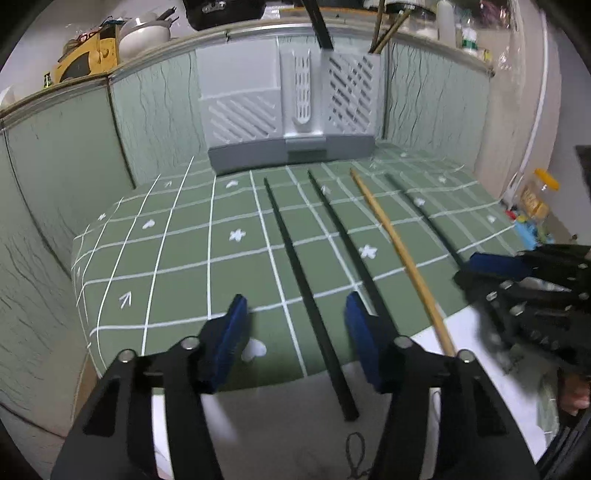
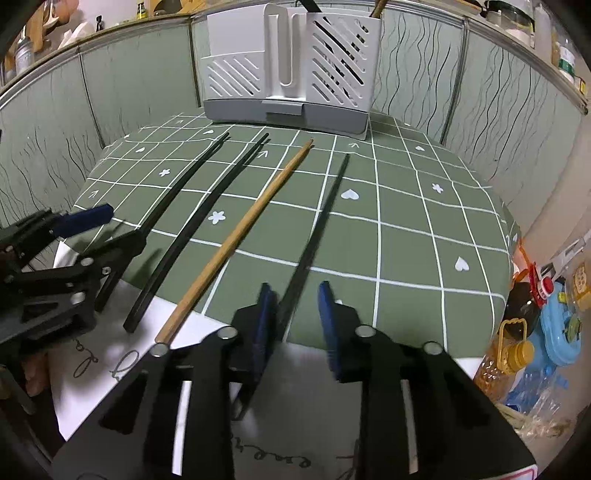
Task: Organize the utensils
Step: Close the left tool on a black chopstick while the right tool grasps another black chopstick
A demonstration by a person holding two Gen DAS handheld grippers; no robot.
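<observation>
Three black chopsticks and one wooden chopstick (image 2: 236, 236) lie side by side on the green checked tablecloth (image 2: 406, 206), pointing at the white slotted utensil holder (image 2: 291, 66) at the back. The holder (image 1: 295, 107) has a black and some wooden sticks in its right compartment. My left gripper (image 1: 295, 325) is open, with the leftmost black chopstick (image 1: 306, 291) between its fingers. My right gripper (image 2: 295, 314) is open around the rightmost black chopstick (image 2: 317, 229), which lies close to the left pad. The wooden chopstick (image 1: 399, 254) lies between the two grippers.
Green patterned panels (image 2: 480, 85) wall in the table on three sides. A ledge above them carries bowls and bottles (image 1: 144, 33). Bottles and a blue toy (image 2: 546, 332) lie beyond the table's right edge. White printed paper (image 2: 110, 354) covers the near edge.
</observation>
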